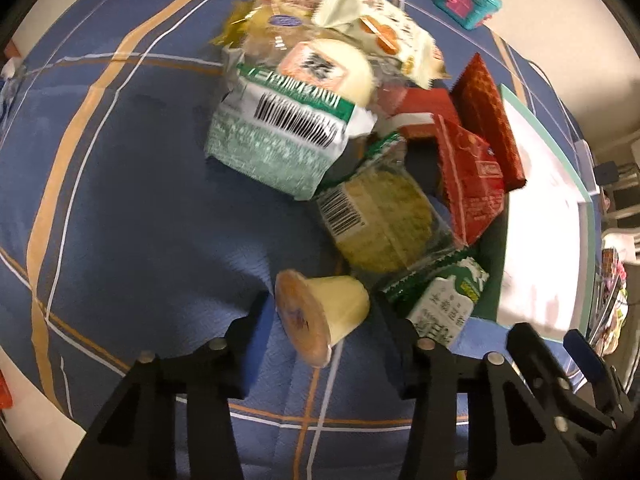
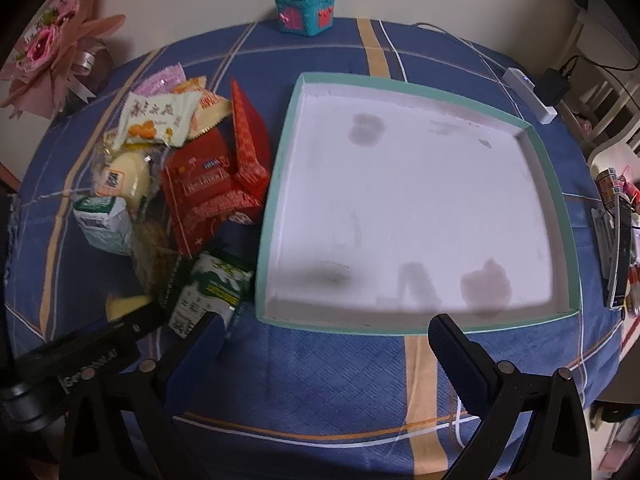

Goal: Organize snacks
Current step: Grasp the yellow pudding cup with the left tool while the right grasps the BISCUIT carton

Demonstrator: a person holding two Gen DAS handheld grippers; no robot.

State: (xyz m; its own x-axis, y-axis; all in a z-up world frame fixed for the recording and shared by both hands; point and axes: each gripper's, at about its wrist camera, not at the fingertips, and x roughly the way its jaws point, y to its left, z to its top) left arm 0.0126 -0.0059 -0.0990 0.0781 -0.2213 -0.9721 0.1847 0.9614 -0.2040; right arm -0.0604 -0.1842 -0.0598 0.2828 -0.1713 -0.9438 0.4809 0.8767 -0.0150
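A pile of snack packets (image 1: 320, 120) lies on the blue checked tablecloth (image 1: 120, 200); it also shows in the right wrist view (image 2: 180, 168). A pale yellow jelly cup (image 1: 320, 316) lies on its side between the fingers of my open left gripper (image 1: 320, 344), which is not closed on it. A shallow white tray with a teal rim (image 2: 280, 184) sits right of the pile and holds nothing. My right gripper (image 2: 328, 352) is open and empty just in front of the tray's near edge.
A teal heart-shaped box (image 2: 306, 8) stands at the table's far edge. A pink flower bouquet (image 2: 52, 52) is at the far left. A white power strip (image 2: 528, 92) and clutter (image 2: 616, 232) lie along the right edge.
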